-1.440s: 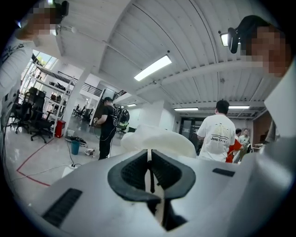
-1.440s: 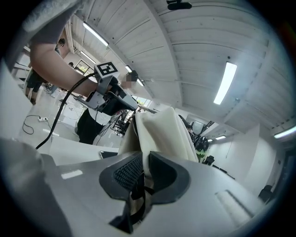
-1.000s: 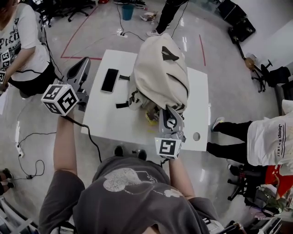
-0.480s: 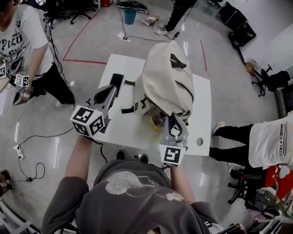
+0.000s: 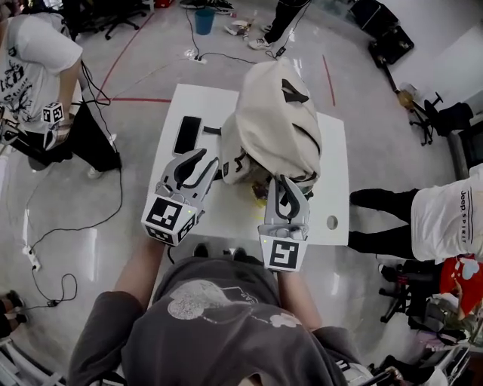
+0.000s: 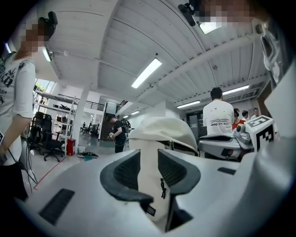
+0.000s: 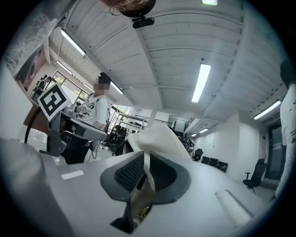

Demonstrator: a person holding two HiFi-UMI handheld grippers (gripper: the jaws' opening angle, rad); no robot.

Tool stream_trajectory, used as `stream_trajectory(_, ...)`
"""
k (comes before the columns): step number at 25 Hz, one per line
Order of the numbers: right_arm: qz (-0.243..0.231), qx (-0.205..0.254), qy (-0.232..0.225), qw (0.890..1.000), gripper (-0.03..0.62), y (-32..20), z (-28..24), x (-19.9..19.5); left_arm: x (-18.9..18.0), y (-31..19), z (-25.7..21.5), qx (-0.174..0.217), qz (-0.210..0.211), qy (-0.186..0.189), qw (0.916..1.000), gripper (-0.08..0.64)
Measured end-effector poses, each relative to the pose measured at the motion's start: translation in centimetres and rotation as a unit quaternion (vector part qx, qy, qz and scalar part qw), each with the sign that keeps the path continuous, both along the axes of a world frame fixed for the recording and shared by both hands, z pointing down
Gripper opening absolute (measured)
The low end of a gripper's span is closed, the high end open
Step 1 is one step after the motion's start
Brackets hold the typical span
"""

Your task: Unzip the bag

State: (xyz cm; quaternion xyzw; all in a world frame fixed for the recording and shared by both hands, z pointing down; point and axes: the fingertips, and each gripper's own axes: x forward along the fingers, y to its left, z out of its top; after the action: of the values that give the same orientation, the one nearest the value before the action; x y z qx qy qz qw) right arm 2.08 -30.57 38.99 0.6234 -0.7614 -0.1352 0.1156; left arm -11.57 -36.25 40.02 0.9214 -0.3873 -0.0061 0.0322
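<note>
The right gripper has its jaws drawn narrow on a thin fold of the bag, with cream cloth pinched between the pads. In the head view this gripper sits at the bag's near edge, at 6 o'clock of the bag.

The left gripper has its jaws wide apart. The bag's side shows in the gap, with a zip pull and a small black label on it (whether the pads touch the cloth cannot be told). In the head view the left gripper is at 8 o'clock of the bag, just beside its lower side.

The bag stands upright on the white table, toward the table's far right part, with its top bulging toward 12 o'clock. A phone lies flat at 11 o'clock of the left gripper, apart from the bag. A black strap lies between the two. A round hole in the table is at 3 o'clock of the right gripper.

On the floor, a person in a white shirt stands at 10 o'clock of the table, with a marker cube at the hand. A second person is at 3 o'clock. A blue bin stands at 12 o'clock, well off.
</note>
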Motion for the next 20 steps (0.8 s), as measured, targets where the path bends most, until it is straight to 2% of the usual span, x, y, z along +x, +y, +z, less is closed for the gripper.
stream_trajectory(4,0.010,-0.001,-0.008,1.000,-0.008,0.0,0.3,-1.7,-0.2,0.6,0.2,0.007,-0.004,0.013,0.9999,0.119)
stream_trajectory(13,0.015,-0.028,-0.006,0.999,-0.009,-0.1,3.4,-2.6,0.9,2.3,2.5,-0.007,0.033,0.026,0.9991,0.095)
stream_trajectory(20,-0.002,-0.027,-0.009,1.000,-0.011,2.6,2.5,-1.9,1.4,5.9,2.1,-0.020,0.016,0.011,0.9996,0.048)
